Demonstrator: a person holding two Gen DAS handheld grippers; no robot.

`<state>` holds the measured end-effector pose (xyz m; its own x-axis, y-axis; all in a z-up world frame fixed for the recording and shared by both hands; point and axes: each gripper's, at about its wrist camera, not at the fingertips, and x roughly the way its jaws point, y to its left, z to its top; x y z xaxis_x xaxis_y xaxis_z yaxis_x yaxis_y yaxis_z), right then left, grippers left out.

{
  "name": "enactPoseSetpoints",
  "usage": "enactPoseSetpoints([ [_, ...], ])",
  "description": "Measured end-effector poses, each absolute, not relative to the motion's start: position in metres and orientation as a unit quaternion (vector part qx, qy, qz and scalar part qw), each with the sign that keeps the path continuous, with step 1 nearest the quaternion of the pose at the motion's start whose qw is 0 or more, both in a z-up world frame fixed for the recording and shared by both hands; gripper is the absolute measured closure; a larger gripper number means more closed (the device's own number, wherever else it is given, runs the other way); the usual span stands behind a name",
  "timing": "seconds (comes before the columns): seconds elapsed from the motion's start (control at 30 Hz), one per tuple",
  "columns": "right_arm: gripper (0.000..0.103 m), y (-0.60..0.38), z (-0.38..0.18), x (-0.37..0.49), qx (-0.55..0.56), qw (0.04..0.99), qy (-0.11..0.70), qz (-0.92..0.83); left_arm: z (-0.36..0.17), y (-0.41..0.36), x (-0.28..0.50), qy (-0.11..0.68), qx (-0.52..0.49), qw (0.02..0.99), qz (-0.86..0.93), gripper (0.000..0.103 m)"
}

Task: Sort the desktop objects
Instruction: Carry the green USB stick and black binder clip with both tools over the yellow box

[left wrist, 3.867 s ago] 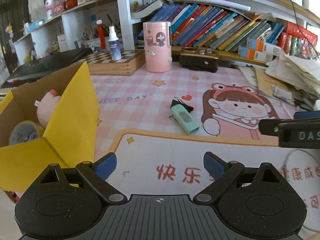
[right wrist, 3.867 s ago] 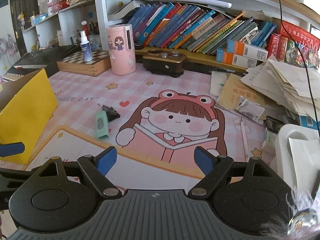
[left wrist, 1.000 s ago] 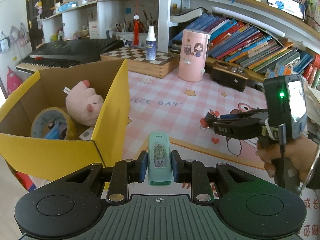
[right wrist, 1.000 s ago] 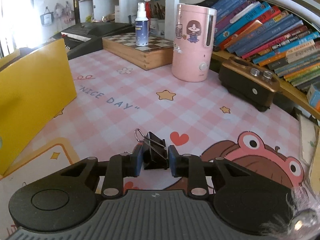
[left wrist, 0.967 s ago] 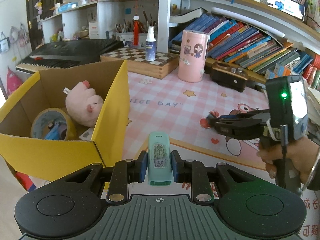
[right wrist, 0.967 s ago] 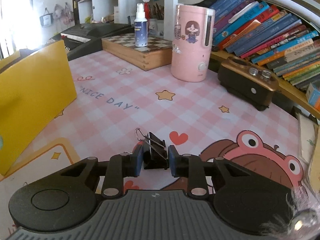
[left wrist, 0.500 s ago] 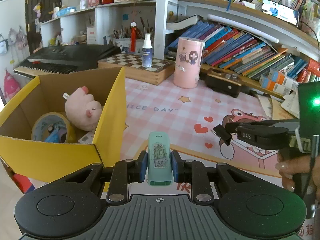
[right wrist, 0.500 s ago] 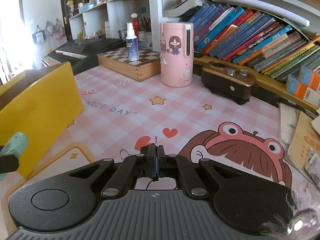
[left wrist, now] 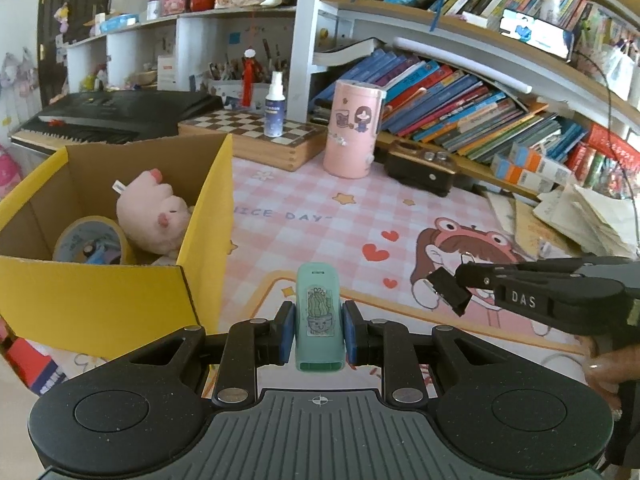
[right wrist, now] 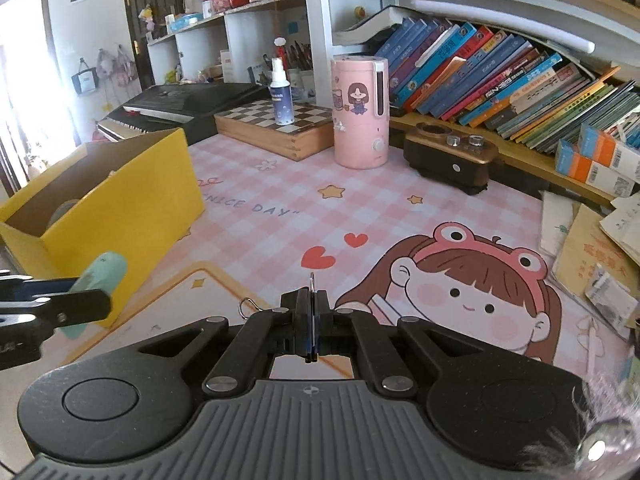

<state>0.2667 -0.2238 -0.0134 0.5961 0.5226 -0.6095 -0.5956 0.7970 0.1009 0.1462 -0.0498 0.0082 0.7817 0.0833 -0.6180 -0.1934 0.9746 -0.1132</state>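
A mint-green case [left wrist: 319, 312] with a cactus sticker stands upright between the blue pads of my left gripper [left wrist: 319, 326], which is shut on it above the mat. Just left of it is an open yellow cardboard box [left wrist: 120, 300] that holds a pink plush [left wrist: 156, 212] and a tape roll [left wrist: 86, 240]. My right gripper [left wrist: 460, 282] reaches in from the right, shut on a black binder clip [left wrist: 446, 291] held off the mat. In the right wrist view the right gripper [right wrist: 311, 322] is pressed tight, and the clip's wire handle [right wrist: 245, 304] sticks out. The left gripper [right wrist: 86, 300] with the mint case [right wrist: 105, 270] hangs beside the box [right wrist: 120, 208].
A pink cylinder appliance [left wrist: 352, 128], a wooden chessboard box [left wrist: 260, 136] with a spray bottle [left wrist: 275, 106], and a brown device [left wrist: 424, 166] line the back of the mat. Loose papers [left wrist: 580, 216] pile at the right. A keyboard [left wrist: 112, 112] lies behind the box.
The right gripper squeezed tight on the binder clip, lifted it off the mat and carried it nearer and toward the left gripper. The left gripper kept the mint case, almost still.
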Motion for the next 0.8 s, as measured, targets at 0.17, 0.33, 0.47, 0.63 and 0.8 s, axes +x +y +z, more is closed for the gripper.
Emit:
enactPoseSetpoints([
  [0.17,0.102,-0.228,-0.003,0.242,-0.045,0.895,0.325,0.303,0.011,-0.045,0.137,0.317,-0.086,0.943,0.052,0.08],
  [0.33,0.102,-0.224,0.001,0.216,-0.043,0.896,0.328,0.297,0.012,-0.037,0.125,0.31,-0.095,0.945,0.041,0.08],
  [0.47,0.102,-0.215,0.001,0.2,-0.049,0.894,0.333,0.296,0.012,-0.029,0.115,0.306,-0.098,0.946,0.036,0.08],
  [0.63,0.102,-0.202,0.003,0.177,-0.054,0.894,0.332,0.294,0.012,-0.017,0.098,0.303,-0.099,0.947,0.03,0.08],
  [0.8,0.102,-0.19,0.003,0.153,-0.055,0.894,0.338,0.291,0.01,-0.003,0.078,0.307,-0.105,0.946,0.026,0.08],
])
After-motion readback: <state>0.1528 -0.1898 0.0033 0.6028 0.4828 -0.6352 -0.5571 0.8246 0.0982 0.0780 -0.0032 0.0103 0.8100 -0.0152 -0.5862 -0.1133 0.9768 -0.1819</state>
